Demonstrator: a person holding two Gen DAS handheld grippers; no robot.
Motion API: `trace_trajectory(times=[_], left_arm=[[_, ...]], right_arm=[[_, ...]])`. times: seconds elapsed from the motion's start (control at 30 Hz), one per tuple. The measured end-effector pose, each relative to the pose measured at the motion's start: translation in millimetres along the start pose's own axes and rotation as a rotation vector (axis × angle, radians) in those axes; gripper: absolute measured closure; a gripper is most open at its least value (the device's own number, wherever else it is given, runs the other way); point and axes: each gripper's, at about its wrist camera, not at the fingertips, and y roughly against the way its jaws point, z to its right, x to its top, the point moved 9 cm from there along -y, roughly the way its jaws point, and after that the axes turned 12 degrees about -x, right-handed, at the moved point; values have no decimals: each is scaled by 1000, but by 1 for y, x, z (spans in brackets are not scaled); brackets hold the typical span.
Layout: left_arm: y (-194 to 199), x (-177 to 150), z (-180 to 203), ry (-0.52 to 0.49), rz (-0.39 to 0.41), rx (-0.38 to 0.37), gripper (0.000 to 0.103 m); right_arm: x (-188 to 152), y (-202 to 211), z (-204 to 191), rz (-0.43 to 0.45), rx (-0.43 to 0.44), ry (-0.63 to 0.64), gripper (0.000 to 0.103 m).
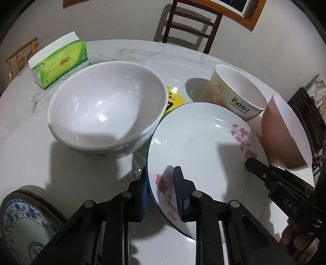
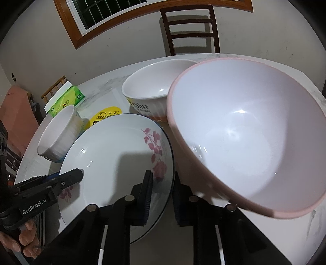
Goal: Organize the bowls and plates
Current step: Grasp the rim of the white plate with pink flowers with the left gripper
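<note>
Two chairs [image 1: 189,24] flank white marble table [image 1: 142,53] under window [image 2: 114,12].

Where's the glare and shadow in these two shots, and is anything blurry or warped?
Left wrist view: highlights glint inside the large white bowl, a dark shadow falls across the floral plate, and the window frame bows from fisheye distortion. Right wrist view: a bright glare spot sits in the pink bowl, whose near rim looks soft; corners are black.

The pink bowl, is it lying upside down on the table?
No, the pink bowl sits tilted with its opening facing up.
</note>
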Motion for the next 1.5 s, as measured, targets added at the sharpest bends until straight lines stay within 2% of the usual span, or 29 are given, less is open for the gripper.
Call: trace_trajectory(times=[0.37,0.8,1.03,1.5], left_arm=[[8,-23,9,-16,-69,-14,83],[39,-93,26,-17,-197,-70,83],[50,-115,30,-19,-215,-82,84],[56,-122,25,-43,-195,-57,85]], right_arm=[[-33,20,7,-80,-10,-18,85],[-94,57,6,-213,-4,1,85],[-111,67,8,-225,12,-6,85],[-118,78,7,-184,-32,31,85]])
